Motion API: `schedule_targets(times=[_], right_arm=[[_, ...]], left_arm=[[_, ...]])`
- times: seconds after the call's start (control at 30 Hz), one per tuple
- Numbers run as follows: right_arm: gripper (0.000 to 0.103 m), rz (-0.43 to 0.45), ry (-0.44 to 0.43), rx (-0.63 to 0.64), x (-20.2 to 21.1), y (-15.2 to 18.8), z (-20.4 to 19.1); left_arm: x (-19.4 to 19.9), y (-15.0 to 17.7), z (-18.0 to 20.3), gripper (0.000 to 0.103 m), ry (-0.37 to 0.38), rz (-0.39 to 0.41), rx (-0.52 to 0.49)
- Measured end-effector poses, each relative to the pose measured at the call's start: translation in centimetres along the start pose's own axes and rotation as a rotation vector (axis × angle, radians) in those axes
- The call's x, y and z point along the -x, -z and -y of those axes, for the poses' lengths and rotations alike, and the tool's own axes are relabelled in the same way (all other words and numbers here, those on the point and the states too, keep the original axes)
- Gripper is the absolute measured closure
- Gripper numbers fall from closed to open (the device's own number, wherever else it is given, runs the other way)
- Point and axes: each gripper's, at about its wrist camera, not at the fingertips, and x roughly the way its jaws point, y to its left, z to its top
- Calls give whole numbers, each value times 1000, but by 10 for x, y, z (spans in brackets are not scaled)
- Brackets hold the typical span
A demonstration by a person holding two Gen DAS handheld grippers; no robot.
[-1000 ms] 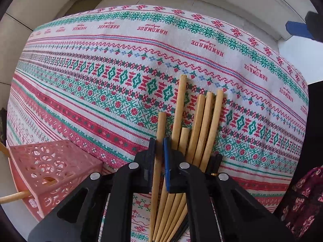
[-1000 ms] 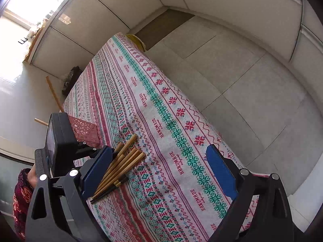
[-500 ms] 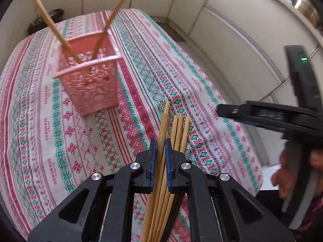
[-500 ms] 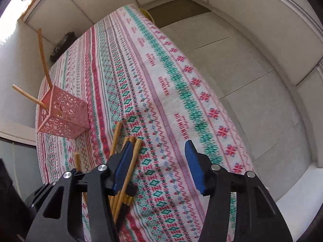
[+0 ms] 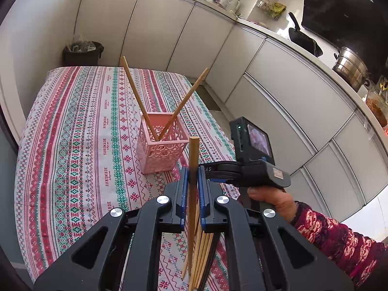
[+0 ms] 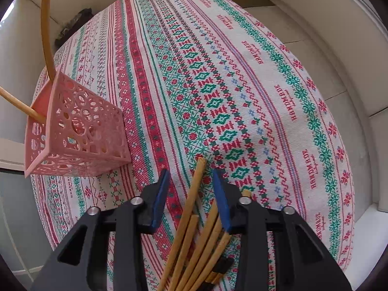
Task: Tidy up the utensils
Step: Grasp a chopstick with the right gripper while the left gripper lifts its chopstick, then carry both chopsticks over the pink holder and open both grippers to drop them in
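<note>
The left claw (image 5: 191, 169) is clamped on one chopstick (image 5: 193, 160), which stands nearly upright between its pads with the tip well above them. Judged from that thin, round shaft, it could twist or slide in the grip and miss the holder's mouth. Below the claw, the loose pile (image 5: 200, 254) lies fanned on the cloth (image 5: 72, 145). Ahead sits the pink holder (image 5: 161, 150), two sticks already leaning in it; a hard knock might tip this light basket. The right claw (image 6: 190, 195) hangs open over the pile (image 6: 194, 237), one stick between its pads, untouched; closing now might scatter the rest.
</note>
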Motion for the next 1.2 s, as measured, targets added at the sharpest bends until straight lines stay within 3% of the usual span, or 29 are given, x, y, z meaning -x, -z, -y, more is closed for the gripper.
schedule_targets(times=[0.03,0.13,0.23,0.53,0.73,0.97,1.2], right_arm=[[92,1,24,6,-5,2,-3],[92,76,53,18,0,8,-10],[93,150,18,11,17,22,-5],[93,483,-120,125,155,95,5],[94,604,-156,197,225,111,5],[95,743,-170,239,280,96,-6],[95,828,-227,263,323,65,-24]], left_arm=[[2,-3,0,96,-4,3,0],[9,-5,-3,96,-6,9,6],[13,-4,-5,96,1,30,3],[49,-3,30,96,14,143,-83],[80,-12,58,96,-2,237,-134],[108,-49,79,96,-39,367,-180],[100,-92,82,96,-115,475,-159]])
